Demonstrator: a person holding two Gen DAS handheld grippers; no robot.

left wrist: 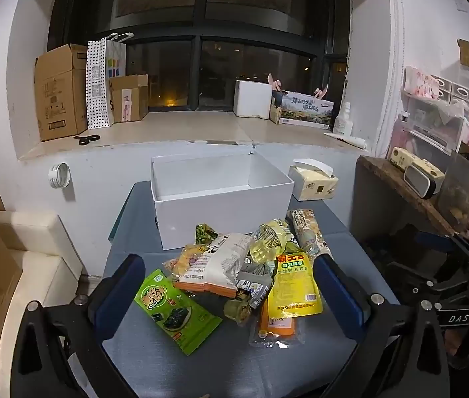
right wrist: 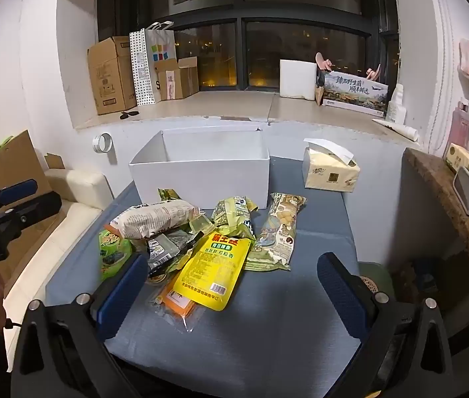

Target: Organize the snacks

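A pile of snack packets lies on the grey-blue table point(left wrist: 201, 358): a green seaweed pack point(left wrist: 176, 310), a white-and-orange bag point(left wrist: 219, 263), a yellow pouch point(left wrist: 294, 287) and a long biscuit pack point(left wrist: 307, 230). An open, empty white box point(left wrist: 221, 195) stands behind the pile. My left gripper point(left wrist: 229, 287) is open, its fingers either side of the pile, above the table. My right gripper point(right wrist: 232, 280) is open near the yellow pouch point(right wrist: 212, 270) and biscuit pack point(right wrist: 275, 232). The white box point(right wrist: 201, 172) is beyond. The left gripper also shows in the right wrist view point(right wrist: 19, 195).
A tissue pack point(left wrist: 314, 180) sits right of the box. A windowsill behind holds cardboard boxes point(left wrist: 58, 93), a paper bag, scissors point(left wrist: 87, 139) and a white foam box point(left wrist: 252, 99). A wooden shelf point(left wrist: 400, 185) is at right, a cream seat point(left wrist: 25, 258) at left.
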